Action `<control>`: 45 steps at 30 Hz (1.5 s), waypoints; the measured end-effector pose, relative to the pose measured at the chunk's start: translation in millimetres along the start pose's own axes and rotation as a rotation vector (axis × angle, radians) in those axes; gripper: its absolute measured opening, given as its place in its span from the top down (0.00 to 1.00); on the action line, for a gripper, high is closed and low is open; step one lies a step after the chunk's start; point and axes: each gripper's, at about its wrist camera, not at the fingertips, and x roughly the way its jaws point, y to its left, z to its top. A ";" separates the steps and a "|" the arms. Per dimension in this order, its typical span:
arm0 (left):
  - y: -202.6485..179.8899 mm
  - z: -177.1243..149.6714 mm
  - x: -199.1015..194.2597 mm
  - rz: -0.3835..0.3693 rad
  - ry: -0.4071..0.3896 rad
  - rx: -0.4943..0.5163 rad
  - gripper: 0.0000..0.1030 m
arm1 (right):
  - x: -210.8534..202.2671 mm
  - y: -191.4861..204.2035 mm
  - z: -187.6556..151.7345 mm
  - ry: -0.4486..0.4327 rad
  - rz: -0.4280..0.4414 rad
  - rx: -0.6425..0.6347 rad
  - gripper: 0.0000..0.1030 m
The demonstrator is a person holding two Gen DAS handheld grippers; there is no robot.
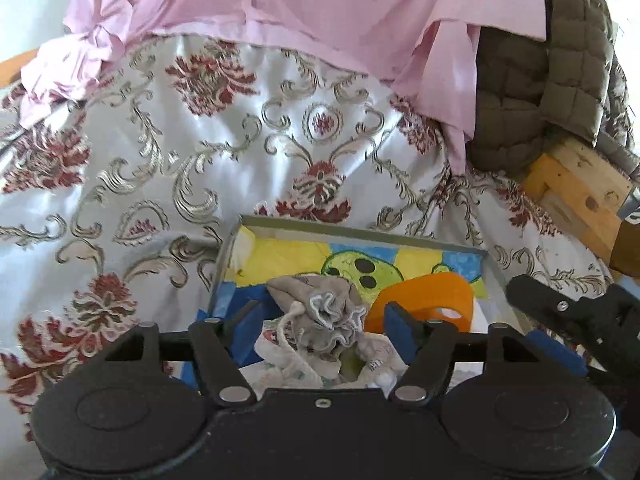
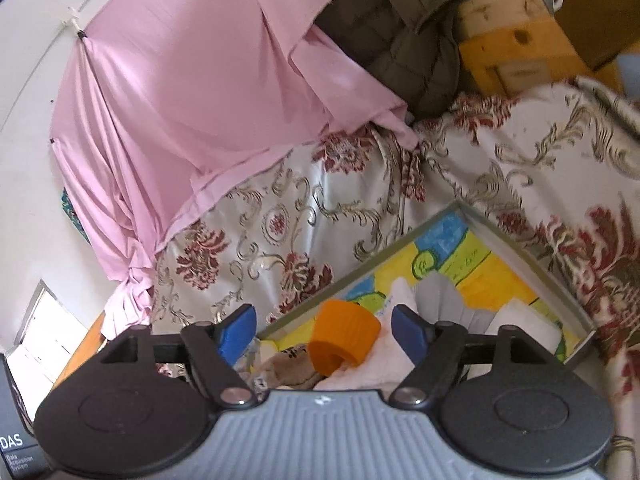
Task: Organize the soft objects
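Nearest the lens: left gripper, jaws wide, blue pads either side of a grey drawstring pouch but clear of it, so nothing held. The pouch sits slack on crumpled white printed cloth at the near end of the tray. It looks set down there, not mid-carry.

Right gripper is the same: jaws spread, pads not touching anything. An orange fabric band lies in the tray between and beyond the pads, resting on pale pink towelling. Grey and white folded pieces sit further into the tray than the band.

The tray is the landmark. It lies on the floral brocade cover, painted base still showing at its far end, soft items bunched at its near end. My guess: that end is simply closest to both hands.

Beyond the tray's far rim hangs pink cloth, with a quilted olive jacket to the tray's far right against a wooden frame.

Read: both claws empty over the tray, items deposited. The far end has room if anything more goes in.
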 end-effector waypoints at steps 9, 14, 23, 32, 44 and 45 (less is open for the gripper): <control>0.4 -0.1 -65.1 -0.004 -0.095 0.006 0.22 | -53.0 16.0 0.0 -0.060 -0.021 -0.073 0.08; -2.3 -9.4 -104.4 -0.007 -0.141 0.020 0.14 | -84.5 32.3 -10.7 -0.084 -0.036 -0.158 0.03; -2.1 -39.3 -166.0 0.018 -0.207 0.051 0.05 | -139.7 46.2 -33.3 -0.121 -0.048 -0.223 0.00; 1.0 -69.4 -216.1 0.033 -0.273 0.066 0.03 | -183.2 46.1 -57.8 -0.155 -0.079 -0.280 0.00; 8.2 -116.9 -253.4 0.048 -0.302 0.091 0.03 | -230.6 44.7 -92.0 -0.203 -0.121 -0.360 0.00; 9.0 -120.4 -255.4 0.050 -0.303 0.091 0.03 | -232.5 44.3 -94.6 -0.199 -0.125 -0.365 0.00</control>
